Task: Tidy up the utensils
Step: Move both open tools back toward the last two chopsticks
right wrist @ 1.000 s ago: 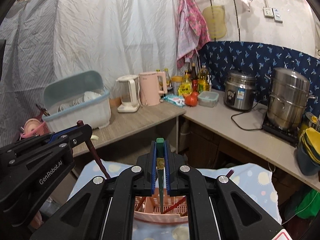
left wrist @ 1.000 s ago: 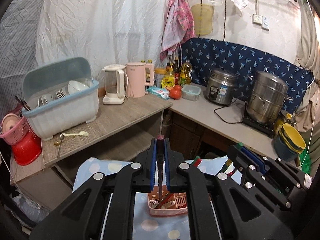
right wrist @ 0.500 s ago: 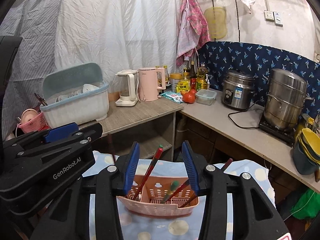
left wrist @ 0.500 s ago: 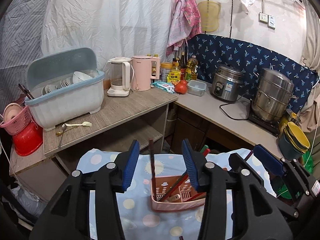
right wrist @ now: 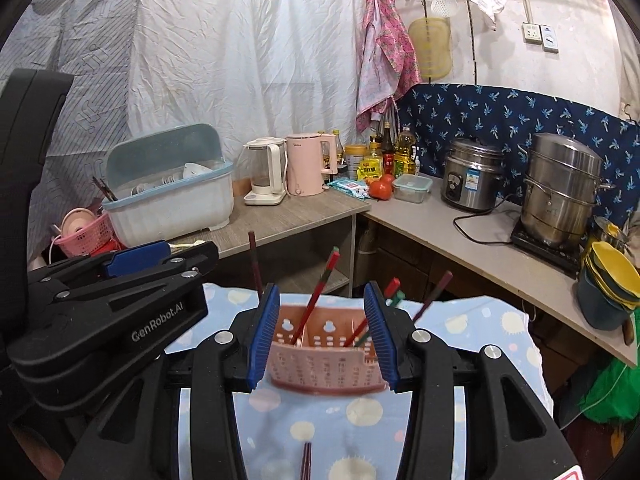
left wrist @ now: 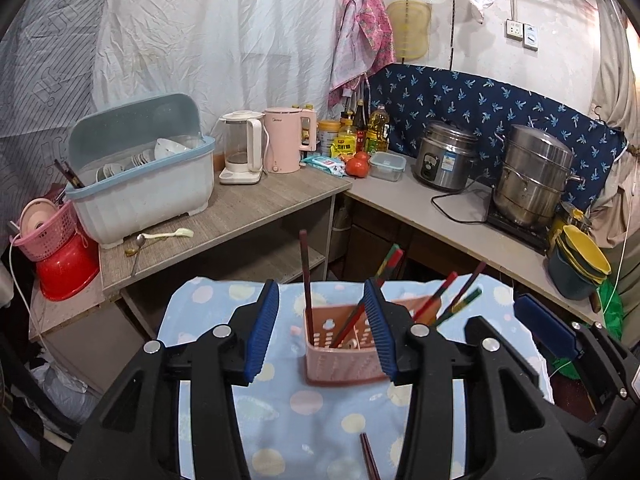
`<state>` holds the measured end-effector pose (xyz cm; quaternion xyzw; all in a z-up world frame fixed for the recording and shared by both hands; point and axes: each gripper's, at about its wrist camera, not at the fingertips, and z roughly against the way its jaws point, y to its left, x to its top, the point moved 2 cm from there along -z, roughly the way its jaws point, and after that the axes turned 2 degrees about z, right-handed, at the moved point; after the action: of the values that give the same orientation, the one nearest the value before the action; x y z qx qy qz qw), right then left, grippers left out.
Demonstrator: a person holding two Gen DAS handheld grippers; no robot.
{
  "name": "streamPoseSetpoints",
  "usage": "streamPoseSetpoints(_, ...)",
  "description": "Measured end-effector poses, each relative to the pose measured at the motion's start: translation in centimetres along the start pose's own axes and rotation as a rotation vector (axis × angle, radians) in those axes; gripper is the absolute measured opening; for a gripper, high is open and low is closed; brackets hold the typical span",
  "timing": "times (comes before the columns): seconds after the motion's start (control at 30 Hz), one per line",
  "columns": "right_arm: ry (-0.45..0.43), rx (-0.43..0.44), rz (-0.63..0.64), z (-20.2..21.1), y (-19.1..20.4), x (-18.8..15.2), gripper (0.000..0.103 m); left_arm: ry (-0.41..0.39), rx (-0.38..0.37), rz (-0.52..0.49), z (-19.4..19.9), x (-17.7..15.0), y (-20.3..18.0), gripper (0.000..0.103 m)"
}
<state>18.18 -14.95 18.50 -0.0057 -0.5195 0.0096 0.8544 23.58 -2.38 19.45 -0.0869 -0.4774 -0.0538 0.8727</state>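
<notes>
Both jaws part open, nothing held; left gripper (right wrist: 160,256) body reads "GenRobot.AI"; pink holder (right wrist: 326,356) w/ chopsticks (right wrist: 316,298).

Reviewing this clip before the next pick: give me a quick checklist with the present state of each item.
1. Left gripper open, nothing held: ok.
2. Right gripper open, nothing held: ok.
3. Pink basket upright on the dotted cloth: ok.
4. Chopsticks standing in the basket: ok.
5. All chopsticks put away: not ok, a loose pair lies on the cloth near the camera.
6. Basket has room left: cannot tell.
</notes>
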Motion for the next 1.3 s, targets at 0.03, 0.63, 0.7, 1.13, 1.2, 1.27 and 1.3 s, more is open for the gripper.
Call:
streamPoseSetpoints(0.03, 0.008, -0.001, -0.004, 0.5, -0.1, -0.7, 0.043, 0.007, 0.000, 0.002, 0.3, -0.6, 0.1, 0.042)
streamPoseSetpoints(0.63, 0.369, -0.045, -0.037, 5.2, -1.0, -22.3, 0.043, 0.259, 0.035, 0.061, 2.8, -19.6, 3.0, 0.042)
streamPoseSetpoints(0.7, 0.407, -0.037, -0.034, 5.4, -0.6, -24.4, 0.043, 0.296, 0.033, 0.082, 2.9, -21.6, 3.5, 0.042)
streamPoseSetpoints(1.13, 0.488, 0.014, -0.029, 4.9, 1.5, -29.0, 0.031, 0.400, 0.064, 0.109, 3.7, -28.2, 4.9, 0.042)
streamPoseSetpoints(1.2, 0.493, 0.021, -0.023, 4.7, 1.9, -29.1, 0.028, 0.403, 0.063, 0.104, 3.8, -28.5, 4.8, 0.042)
streamPoseSetpoints(1.27, 0.499, 0.027, -0.018, 4.4, 2.2, -29.3, 0.023, 0.403, 0.060, 0.099, 3.8, -28.5, 4.6, 0.042)
streamPoseSetpoints(1.3, 0.502, 0.027, -0.016, 4.2, 2.3, -29.3, 0.022, 0.404, 0.060, 0.096, 3.8, -28.5, 4.6, 0.042)
